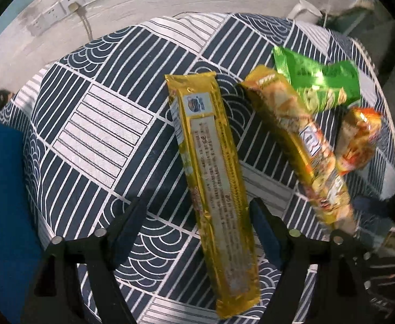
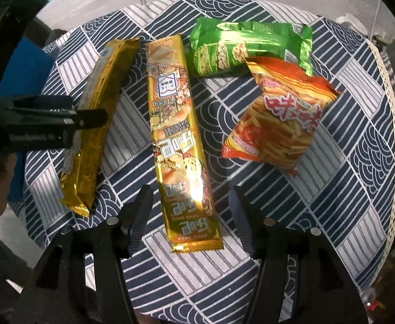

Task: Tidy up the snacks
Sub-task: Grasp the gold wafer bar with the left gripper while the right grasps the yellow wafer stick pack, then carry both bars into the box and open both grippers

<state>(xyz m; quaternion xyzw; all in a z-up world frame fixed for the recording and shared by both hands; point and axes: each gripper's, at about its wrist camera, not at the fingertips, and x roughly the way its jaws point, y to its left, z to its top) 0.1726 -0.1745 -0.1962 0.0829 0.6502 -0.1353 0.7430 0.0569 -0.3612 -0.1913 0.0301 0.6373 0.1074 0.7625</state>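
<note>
Left wrist view: left gripper point(image 1: 197, 216) points straight down, jaws apart, astride the lower part of the plain gold pack point(image 1: 210, 178), which lies printed-back-up on the table point(image 1: 103, 124). The pack's right edge sits just beside the right jaw; the left jaw stands clear of it. No pad presses on the wrapper.

Right wrist view: right gripper point(image 2: 189, 216) likewise has jaws apart, astride the lower end of the printed gold pack point(image 2: 178, 140), with a gap on both sides. Nothing held.

Outward: the two long packs lie roughly side by side, apart. The green pack point(image 2: 251, 46) lies at the far side, and the red chip bag point(image 2: 281, 118) overlaps its near right corner. All four rest on the patterned cloth. The left gripper point(image 2: 89, 117) shows in the right view over the plain gold pack.

Judgement: lining-up appears partly done; the green and red bags are still untidy.

Risks:
- The left jaws sit off-centre over the pack; closing so could nudge it sideways or pinch only an edge.
- Foil wrappers look slick, so a grip near one end may let a long pack droop or slide.
- Lifting the green pack could drag the red bag.
- The two grippers work close together; a collision is possible.
</note>
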